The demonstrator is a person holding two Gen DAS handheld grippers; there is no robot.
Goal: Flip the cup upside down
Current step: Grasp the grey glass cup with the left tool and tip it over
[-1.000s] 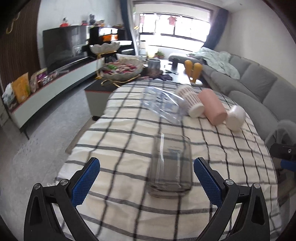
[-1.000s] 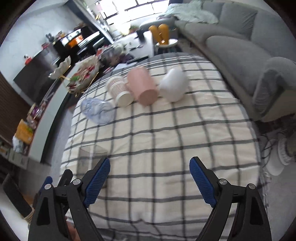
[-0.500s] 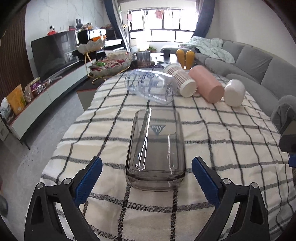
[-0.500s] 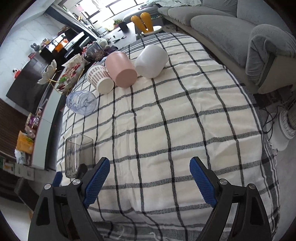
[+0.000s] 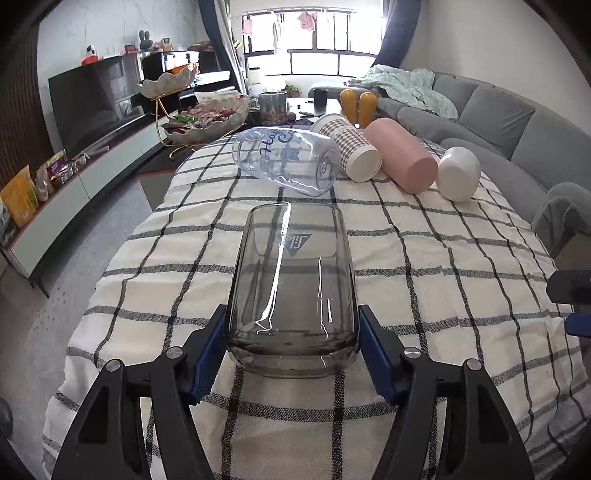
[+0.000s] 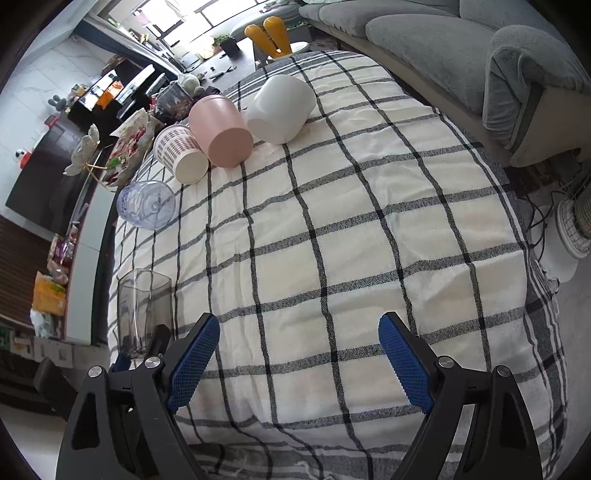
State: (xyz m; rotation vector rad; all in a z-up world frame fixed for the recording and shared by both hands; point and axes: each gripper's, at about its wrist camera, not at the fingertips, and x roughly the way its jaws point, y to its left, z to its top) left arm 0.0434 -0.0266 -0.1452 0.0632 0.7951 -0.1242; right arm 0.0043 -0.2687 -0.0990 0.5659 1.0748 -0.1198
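Our left claw (image 5: 291,347) clamps the smoky glass cup (image 5: 291,291) low at its base, upright near the desk's (image 5: 443,295) left edge; our right claw (image 6: 299,354) gapes idle. We lift clear before rotating.

A home living room. Shown by a grey sofa (image 5: 491,122) at the right of the frame, a TV (image 5: 92,99) on a low cabinet (image 5: 74,184) at the left, laundry (image 5: 303,20) hanging at the window top centre, a checked tablecloth (image 5: 424,277) below.
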